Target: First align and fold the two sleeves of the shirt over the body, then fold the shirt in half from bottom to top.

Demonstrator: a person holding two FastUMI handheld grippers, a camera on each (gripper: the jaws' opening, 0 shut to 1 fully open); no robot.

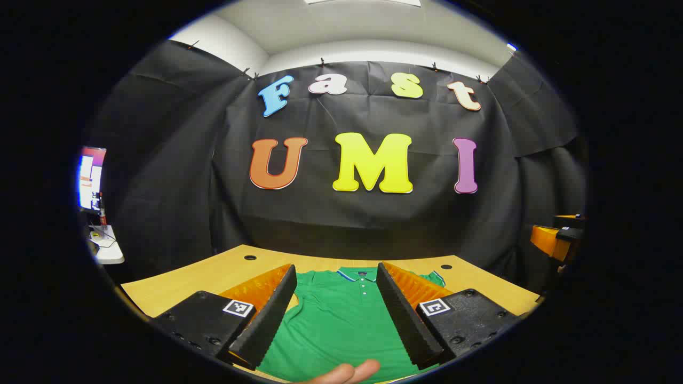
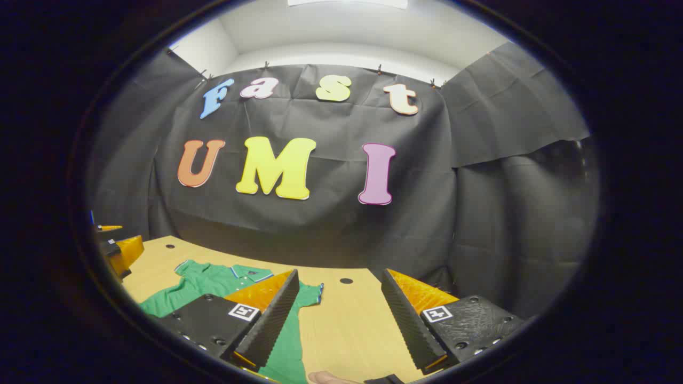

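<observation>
A green polo shirt lies flat and face up on the wooden desk in front of the black cloth wall, collar toward the wall, its buttoned placket running down the middle. In the left gripper view my left tongs hang above the shirt's chest with the fingers spread wide apart, nothing between them, the collar and buttons showing in the gap. A fingertip of my hand shows at the bottom edge of that view, over the green cloth. At the right rim of the same view part of my right tongs sits off the desk's far side, well apart from the shirt. In the right gripper view my right tongs are also spread wide and empty, held over bare wood of the desk; the shirt lies to the left of them, one short sleeve reaching out just behind the left finger. Both sleeves lie spread out to the sides, not yet folded over the body. Part of my left tongs shows at the left rim of this view, beside the shirt's far sleeve. A lit monitor stands on a small white table at the left edge of the left gripper view
</observation>
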